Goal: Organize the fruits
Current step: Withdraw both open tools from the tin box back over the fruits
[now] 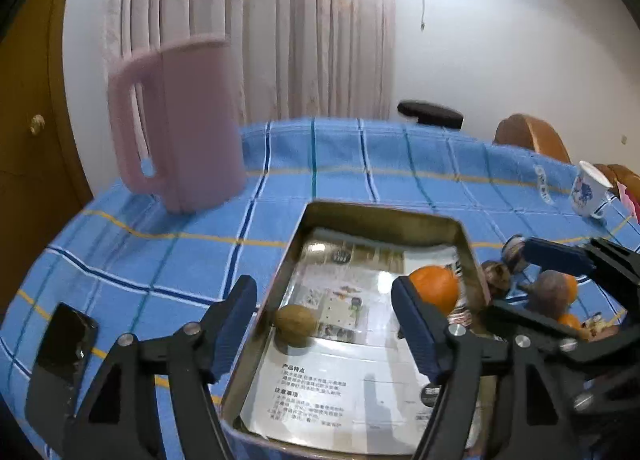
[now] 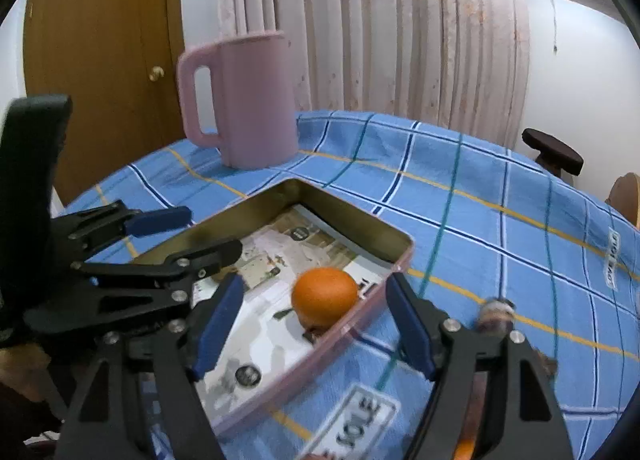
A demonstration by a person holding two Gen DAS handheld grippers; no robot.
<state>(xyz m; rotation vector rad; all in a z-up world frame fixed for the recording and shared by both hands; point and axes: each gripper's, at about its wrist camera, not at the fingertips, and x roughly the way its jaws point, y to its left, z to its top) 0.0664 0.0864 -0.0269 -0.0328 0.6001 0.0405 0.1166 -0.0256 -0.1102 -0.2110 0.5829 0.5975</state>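
A metal tray (image 1: 384, 216) lined with printed paper sits on the blue checked tablecloth. In it lie a brown kiwi (image 1: 295, 325) and an orange (image 1: 436, 287); the orange also shows in the right wrist view (image 2: 324, 296) near the tray's right wall (image 2: 360, 324). My left gripper (image 1: 324, 336) is open and empty above the tray's near end. My right gripper (image 2: 316, 324) is open and empty just in front of the orange; it shows from the side in the left wrist view (image 1: 568, 280). More fruits (image 1: 552, 292) lie on the cloth right of the tray.
A tall pink jug (image 1: 180, 128) stands behind the tray at the left, also in the right wrist view (image 2: 248, 100). A black phone (image 1: 60, 356) lies at the near left. A white mug (image 1: 588, 190) stands at the far right. A stool (image 2: 552, 152) and chairs stand beyond the table.
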